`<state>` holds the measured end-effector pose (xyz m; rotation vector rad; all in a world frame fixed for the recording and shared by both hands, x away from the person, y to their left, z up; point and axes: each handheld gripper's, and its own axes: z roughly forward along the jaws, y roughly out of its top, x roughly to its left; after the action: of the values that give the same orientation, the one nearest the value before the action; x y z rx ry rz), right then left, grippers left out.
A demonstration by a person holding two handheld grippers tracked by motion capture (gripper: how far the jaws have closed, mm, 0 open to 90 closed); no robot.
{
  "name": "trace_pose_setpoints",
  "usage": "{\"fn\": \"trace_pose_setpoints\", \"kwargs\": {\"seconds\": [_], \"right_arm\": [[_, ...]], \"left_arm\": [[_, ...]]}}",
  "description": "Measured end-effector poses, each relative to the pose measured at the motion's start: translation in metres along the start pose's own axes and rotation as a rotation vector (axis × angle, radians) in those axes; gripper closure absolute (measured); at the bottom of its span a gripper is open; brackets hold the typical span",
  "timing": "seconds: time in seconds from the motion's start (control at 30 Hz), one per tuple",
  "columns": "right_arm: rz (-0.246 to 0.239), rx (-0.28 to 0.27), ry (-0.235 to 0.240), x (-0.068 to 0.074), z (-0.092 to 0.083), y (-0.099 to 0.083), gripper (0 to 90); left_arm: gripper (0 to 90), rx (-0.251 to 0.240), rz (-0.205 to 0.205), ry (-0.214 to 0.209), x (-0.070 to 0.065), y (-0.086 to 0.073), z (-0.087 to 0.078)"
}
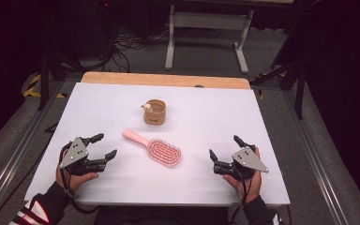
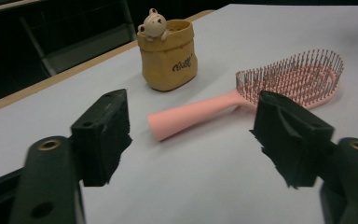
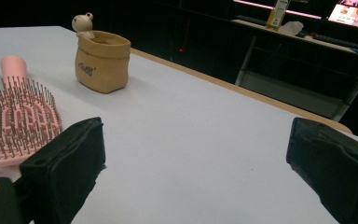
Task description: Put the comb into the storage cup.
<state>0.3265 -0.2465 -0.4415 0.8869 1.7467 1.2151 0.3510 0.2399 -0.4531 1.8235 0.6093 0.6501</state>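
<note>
Fingers of both grippers stand wide and empty, with only bare tabletop (image 1: 215,117) between each pair. The left gripper (image 1: 104,146) rests near the tabletop's near left corner, the right gripper (image 1: 225,152) near its near right corner, each in a hand that comes in over the near edge. Between them, about midway across and somewhat nearer the near edge than the far one, lies the pink hairbrush (image 1: 154,147), bristles up. Its long axis runs slantwise: the handle end points toward the far left, the bristled head toward the near right. Judging from that lie, the handle is the left gripper's to take; in the left gripper view the handle's blunt end (image 2: 161,128) sits straight ahead between the fingers (image 2: 105,133), a little way off and not touched. The right gripper faces the head side, whose bristles fill the left of its own view beside one finger (image 3: 70,175). Beyond the hairbrush, toward the far edge, a small tan pouch-shaped holder (image 1: 154,112) stands upright with a little bear figure (image 2: 154,23) on its rim; its front bears a short dark script word, too small to read surely.
</note>
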Motion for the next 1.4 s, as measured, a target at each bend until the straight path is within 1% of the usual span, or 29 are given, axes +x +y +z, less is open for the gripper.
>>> {"fn": "trace_pose_setpoints", "kwargs": {"seconds": [0.03,0.07,0.1,0.13,0.2,0.23,0.27,0.33,0.37,0.4,0.43,0.47,0.5,0.53,0.57,0.6,0.73,0.8,0.87,0.9,0.93,0.97,1.03,1.07,1.2,1.23,1.3,1.37,1.4], "right_arm": [[-0.004,0.002,0.0,0.0,0.001,0.0,5.2],[0.003,0.002,0.002,0.0,0.002,0.0,5.2],[0.003,0.005,0.005,-0.001,0.003,0.0,5.3],[-0.002,0.006,0.004,-0.001,0.004,0.0,5.3],[-0.005,0.01,0.004,-0.001,0.004,-0.001,5.3],[-0.01,0.019,0.0,0.0,0.005,-0.002,5.7],[-0.01,0.019,0.0,0.0,0.005,-0.002,5.7],[-0.021,0.024,-0.004,0.0,0.005,-0.002,6.0],[-0.021,0.024,-0.004,0.0,0.005,-0.002,6.0],[-0.028,0.029,-0.005,0.001,0.006,-0.002,6.0],[-0.028,0.029,-0.005,0.001,0.006,-0.002,6.0],[-0.028,0.032,-0.005,0.001,0.007,-0.003,6.0],[-0.03,0.039,-0.008,0.001,0.007,-0.003,6.3],[-0.032,0.043,-0.008,0.002,0.008,-0.002,6.5],[-0.032,0.043,-0.008,0.002,0.008,-0.002,6.5],[-0.034,0.042,-0.005,0.002,0.008,-0.001,6.6],[-0.033,0.042,-0.002,0.003,0.011,-0.001,6.7],[-0.036,0.054,0.004,0.003,0.013,-0.003,6.8],[-0.037,0.057,0.007,0.003,0.014,-0.003,6.9],[-0.04,0.062,0.006,0.003,0.013,-0.004,6.9],[-0.04,0.062,0.006,0.003,0.013,-0.004,6.9],[-0.041,0.068,0.004,0.003,0.013,-0.005,7.0],[-0.041,0.072,0.002,0.002,0.013,-0.005,7.1],[-0.042,0.073,0.001,0.002,0.013,-0.004,7.2],[-0.048,0.084,0.007,0.003,0.015,-0.005,7.3],[-0.051,0.088,0.008,0.003,0.015,-0.006,7.3],[-0.052,0.09,0.007,0.003,0.016,-0.006,7.4],[-0.057,0.093,0.01,0.003,0.016,-0.006,7.4],[-0.057,0.094,0.009,0.002,0.016,-0.006,7.4]], "left_arm": [[31.9,0.003,-0.006,-0.001,0.001,0.001,0.001],[36.8,0.003,0.002,-0.009,0.003,0.003,0.003],[42.1,0.007,0.016,0.0,0.005,0.005,0.004],[45.1,0.008,0.013,0.006,0.006,0.006,0.005],[55.1,0.013,0.015,-0.008,0.011,0.011,0.008],[62.7,0.01,0.013,-0.002,0.013,0.013,0.009],[62.7,0.007,0.006,-0.006,0.016,0.015,0.011],[75.3,0.0,0.002,-0.019,0.02,0.019,0.014],[75.3,0.01,0.013,-0.009,0.022,0.023,0.017],[83.5,0.014,0.021,-0.008,0.026,0.029,0.024],[86.9,0.014,0.021,-0.008,0.026,0.029,0.024],[86.9,0.025,0.025,-0.009,0.027,0.031,0.027],[89.7,0.039,0.029,-0.004,0.028,0.034,0.032],[89.9,0.053,0.027,-0.013,0.03,0.038,0.041],[90.0,0.053,0.027,-0.013,0.03,0.038,0.041],[90.0,0.072,0.033,-0.009,0.03,0.04,0.046],[89.9,0.118,0.037,-0.029,0.031,0.048,0.065],[90.0,0.136,0.037,-0.034,0.03,0.051,0.074],[90.0,0.174,0.041,-0.046,0.03,0.053,0.086],[89.9,0.197,0.041,-0.044,0.03,0.054,0.094],[89.9,0.197,0.041,-0.044,0.03,0.054,0.094],[89.9,0.214,0.028,-0.052,0.031,0.054,0.103],[89.9,0.231,0.033,-0.036,0.03,0.053,0.111],[89.9,0.247,0.033,-0.035,0.03,0.051,0.116],[89.9,0.302,0.007,-0.037,0.032,0.043,0.132],[90.0,0.312,0.005,-0.039,0.032,0.041,0.134],[89.9,0.353,0.005,-0.043,0.031,0.036,0.141],[89.9,0.385,0.02,-0.041,0.029,0.034,0.145],[89.9,0.399,0.02,-0.045,0.028,0.033,0.146]]}}
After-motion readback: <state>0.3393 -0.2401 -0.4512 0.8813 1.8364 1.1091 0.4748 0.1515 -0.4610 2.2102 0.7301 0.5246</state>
